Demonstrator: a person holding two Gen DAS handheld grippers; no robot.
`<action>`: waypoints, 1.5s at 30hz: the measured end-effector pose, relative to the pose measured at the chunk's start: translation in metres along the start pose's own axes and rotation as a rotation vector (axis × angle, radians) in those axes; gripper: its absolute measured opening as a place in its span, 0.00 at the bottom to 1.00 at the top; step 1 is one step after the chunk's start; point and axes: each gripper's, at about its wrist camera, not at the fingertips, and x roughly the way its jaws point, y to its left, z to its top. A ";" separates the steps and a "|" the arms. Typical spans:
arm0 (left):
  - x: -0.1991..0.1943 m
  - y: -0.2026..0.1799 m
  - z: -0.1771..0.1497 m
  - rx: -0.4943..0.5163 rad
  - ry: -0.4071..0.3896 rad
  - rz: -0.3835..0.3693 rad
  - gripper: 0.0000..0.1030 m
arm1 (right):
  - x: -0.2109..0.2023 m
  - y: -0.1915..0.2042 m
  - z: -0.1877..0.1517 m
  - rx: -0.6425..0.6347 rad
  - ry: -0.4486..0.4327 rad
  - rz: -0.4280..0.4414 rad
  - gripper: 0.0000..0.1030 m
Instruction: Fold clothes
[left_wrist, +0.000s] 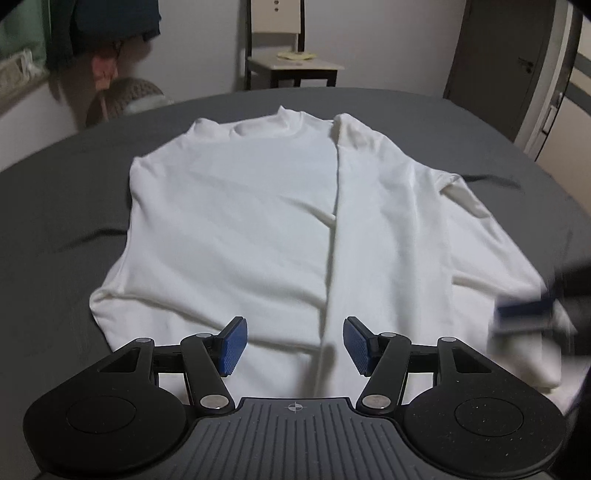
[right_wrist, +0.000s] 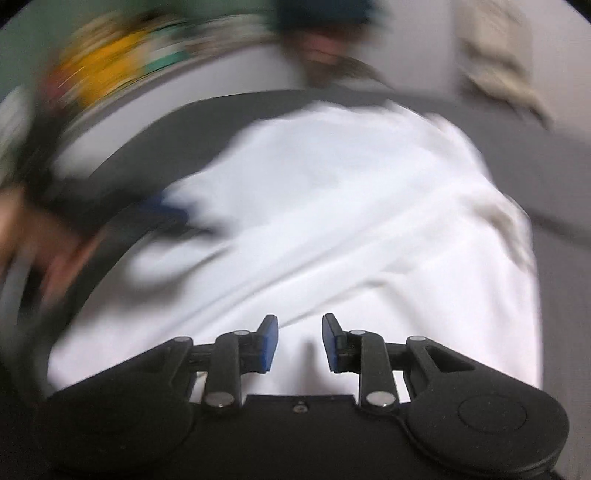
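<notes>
A white long-sleeved top (left_wrist: 240, 206) lies flat on the grey bed (left_wrist: 66, 184), collar at the far end, with its right side folded in along a straight edge near the middle. My left gripper (left_wrist: 295, 332) hovers open over the near hem, blue pads apart and nothing between them. At the right edge of the left wrist view my right gripper (left_wrist: 524, 314) shows as a blur by the lower right corner of the top. The right wrist view is heavily smeared; there the right gripper (right_wrist: 300, 332) stands open above the white top (right_wrist: 351, 206), and the left gripper (right_wrist: 162, 210) appears blurred at the left.
A chair (left_wrist: 291, 62) with a yellow item on its seat stands beyond the bed. A door (left_wrist: 498, 48) is at the far right, and hanging clothes (left_wrist: 110, 33) and a round pouf (left_wrist: 125, 99) at the far left. A hand (right_wrist: 22, 229) blurs at the left.
</notes>
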 end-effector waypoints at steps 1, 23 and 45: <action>0.002 -0.001 0.001 0.006 -0.008 0.008 0.57 | 0.005 -0.022 0.011 0.089 0.008 -0.003 0.25; 0.048 -0.021 0.021 -0.049 -0.005 -0.081 0.00 | 0.071 -0.125 0.023 0.646 -0.039 0.191 0.04; 0.020 -0.048 0.030 0.033 -0.154 -0.182 0.01 | 0.067 -0.190 0.053 0.811 -0.254 0.158 0.57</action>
